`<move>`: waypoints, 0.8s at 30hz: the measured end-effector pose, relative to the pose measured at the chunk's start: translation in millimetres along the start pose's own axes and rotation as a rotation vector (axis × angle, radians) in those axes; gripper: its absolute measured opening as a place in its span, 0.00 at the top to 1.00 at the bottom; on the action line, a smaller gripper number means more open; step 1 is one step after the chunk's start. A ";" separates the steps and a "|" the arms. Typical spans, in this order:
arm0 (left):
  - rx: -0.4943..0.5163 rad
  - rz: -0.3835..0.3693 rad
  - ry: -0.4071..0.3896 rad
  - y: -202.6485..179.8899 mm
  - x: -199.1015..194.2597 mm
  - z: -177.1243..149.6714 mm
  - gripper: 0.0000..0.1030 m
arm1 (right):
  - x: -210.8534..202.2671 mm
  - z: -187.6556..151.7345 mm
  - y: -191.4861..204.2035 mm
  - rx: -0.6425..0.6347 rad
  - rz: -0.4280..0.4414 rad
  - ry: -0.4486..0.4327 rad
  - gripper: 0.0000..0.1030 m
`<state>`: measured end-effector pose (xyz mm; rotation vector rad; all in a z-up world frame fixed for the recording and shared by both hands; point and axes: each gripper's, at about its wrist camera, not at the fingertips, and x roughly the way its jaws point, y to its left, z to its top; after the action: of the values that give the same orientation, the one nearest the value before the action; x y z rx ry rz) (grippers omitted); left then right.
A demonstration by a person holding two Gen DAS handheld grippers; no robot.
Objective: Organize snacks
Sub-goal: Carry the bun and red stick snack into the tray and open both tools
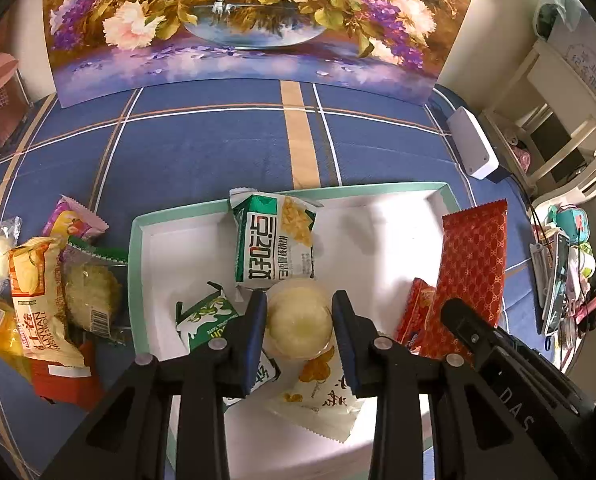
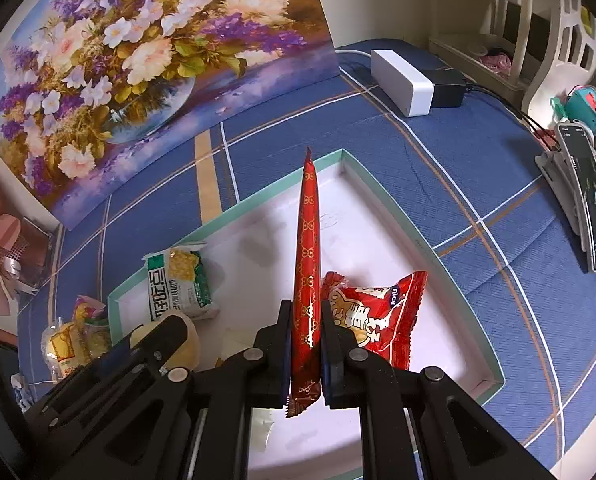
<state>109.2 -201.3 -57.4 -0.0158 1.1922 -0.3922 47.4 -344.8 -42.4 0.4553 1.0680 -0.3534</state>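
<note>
A shallow white tray with a teal rim [image 1: 397, 190] [image 2: 377, 184] lies on the blue plaid cloth. In it lie a green cracker pack [image 1: 276, 236] [image 2: 180, 284], a green-and-white pack [image 1: 206, 320] and a red snack bag [image 2: 377, 312] [image 1: 415, 312]. My left gripper [image 1: 299, 304] is shut on a round pale-yellow pastry in clear wrap [image 1: 299, 320] [image 2: 186, 344], low over the tray. My right gripper [image 2: 306, 312] is shut on a long red patterned packet [image 2: 307, 264] [image 1: 473, 268], held edge-up above the tray.
Several loose snacks [image 1: 42, 292] [image 2: 74, 344] are piled on the cloth left of the tray. A flower painting [image 1: 242, 20] leans at the back. A white box [image 1: 473, 144] [image 2: 401, 80] lies at the far right; a phone on a stand [image 2: 585, 200] and clutter lie beyond.
</note>
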 end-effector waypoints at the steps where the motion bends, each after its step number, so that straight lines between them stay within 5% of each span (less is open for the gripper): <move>1: 0.000 0.002 -0.001 0.4 -0.7 -0.2 0.66 | -0.4 0.0 0.3 -0.002 0.001 -0.001 0.88; 15: -0.037 0.013 -0.035 11.1 -20.0 2.3 0.66 | -2.4 -0.8 6.3 -0.026 -0.004 -0.002 0.88; 24: -0.081 0.113 -0.065 32.6 -35.3 4.3 0.59 | -8.3 0.1 11.9 -0.054 -0.024 -0.023 0.86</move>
<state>111.5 -161.0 -31.1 -0.0307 1.1389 -0.2422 49.7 -334.2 -32.7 0.3897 1.0590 -0.3495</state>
